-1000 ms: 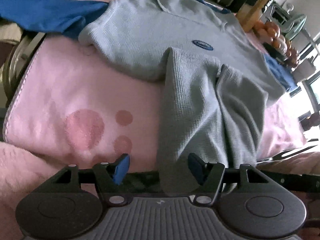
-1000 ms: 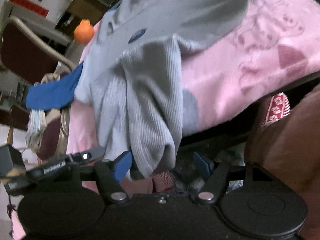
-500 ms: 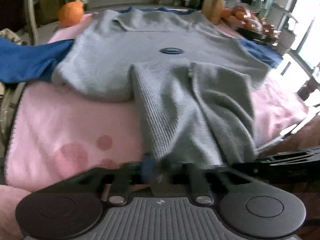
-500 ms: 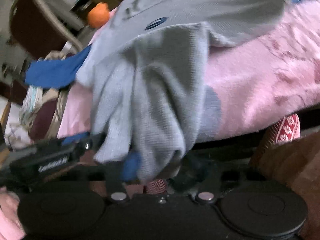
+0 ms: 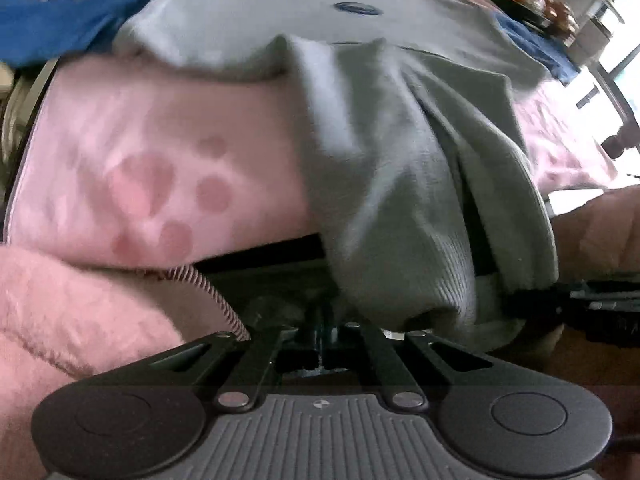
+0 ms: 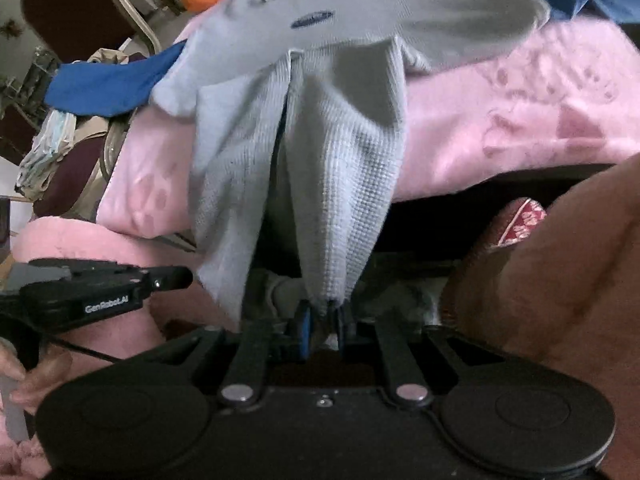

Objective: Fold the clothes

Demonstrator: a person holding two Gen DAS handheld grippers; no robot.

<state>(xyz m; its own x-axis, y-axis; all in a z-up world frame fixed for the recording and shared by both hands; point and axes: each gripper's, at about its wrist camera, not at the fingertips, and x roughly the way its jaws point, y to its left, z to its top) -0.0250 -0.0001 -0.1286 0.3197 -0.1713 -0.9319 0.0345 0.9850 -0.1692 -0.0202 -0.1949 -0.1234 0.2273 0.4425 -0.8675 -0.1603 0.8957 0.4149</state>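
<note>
Folding is barely started: both sleeve ends of the grey waffle-knit sweater (image 6: 320,168) are clamped by the left gripper (image 5: 326,330) and right gripper (image 6: 322,326), body still spread flat on the pink blanket (image 5: 160,140).

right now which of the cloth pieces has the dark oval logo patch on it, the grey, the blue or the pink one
The grey top: its chest carries the dark oval patch. The blue garment beside it is plain, and the pink blanket underneath shows only faint paw prints.

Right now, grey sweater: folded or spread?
Partly folded. The grey sweater's body lies flat on the pink blanket; both sleeves are folded in down its front, their cuffs hanging past the blanket's edge.
</note>
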